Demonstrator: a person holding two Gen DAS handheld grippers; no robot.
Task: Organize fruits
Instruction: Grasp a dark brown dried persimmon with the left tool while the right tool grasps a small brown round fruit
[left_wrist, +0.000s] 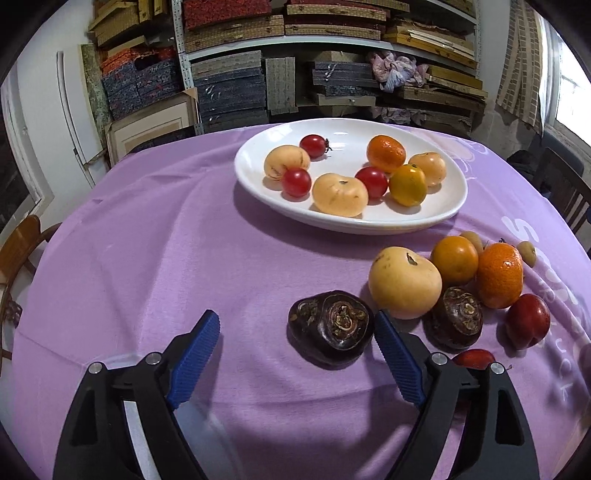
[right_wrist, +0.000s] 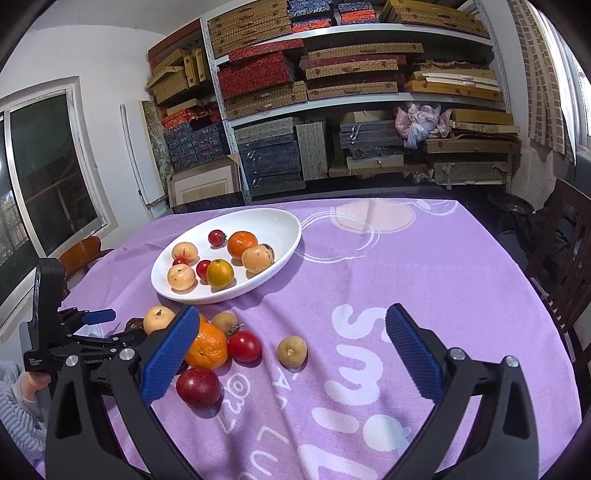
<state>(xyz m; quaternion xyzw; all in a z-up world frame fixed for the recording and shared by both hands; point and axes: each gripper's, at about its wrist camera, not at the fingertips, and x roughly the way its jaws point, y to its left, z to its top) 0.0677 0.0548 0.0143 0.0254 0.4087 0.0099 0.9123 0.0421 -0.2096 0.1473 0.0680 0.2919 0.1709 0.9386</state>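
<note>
A dark brown water chestnut (left_wrist: 330, 326) lies on the purple cloth between the blue pads of my left gripper (left_wrist: 295, 319), close against the right pad; the jaws stand open. Beside it sit a pale yellow fruit (left_wrist: 404, 282), a second chestnut (left_wrist: 456, 317), two orange fruits (left_wrist: 498, 275) and a red plum (left_wrist: 528, 321). The white oval plate (left_wrist: 258, 177) behind holds several fruits. My right gripper (right_wrist: 292, 311) hangs open above the cloth with nothing in it; a small tan fruit (right_wrist: 291, 351) lies just ahead. In the right wrist view, one blue finger (right_wrist: 99, 316) of the left gripper shows.
Shelves stacked with boxes (right_wrist: 332, 92) stand behind the table. A dark chair (right_wrist: 565, 266) is at the right edge and a wooden chair (left_wrist: 18, 243) at the left. A person's hand (right_wrist: 31, 384) holds the left tool. Printed purple cloth (right_wrist: 406, 258) covers the table.
</note>
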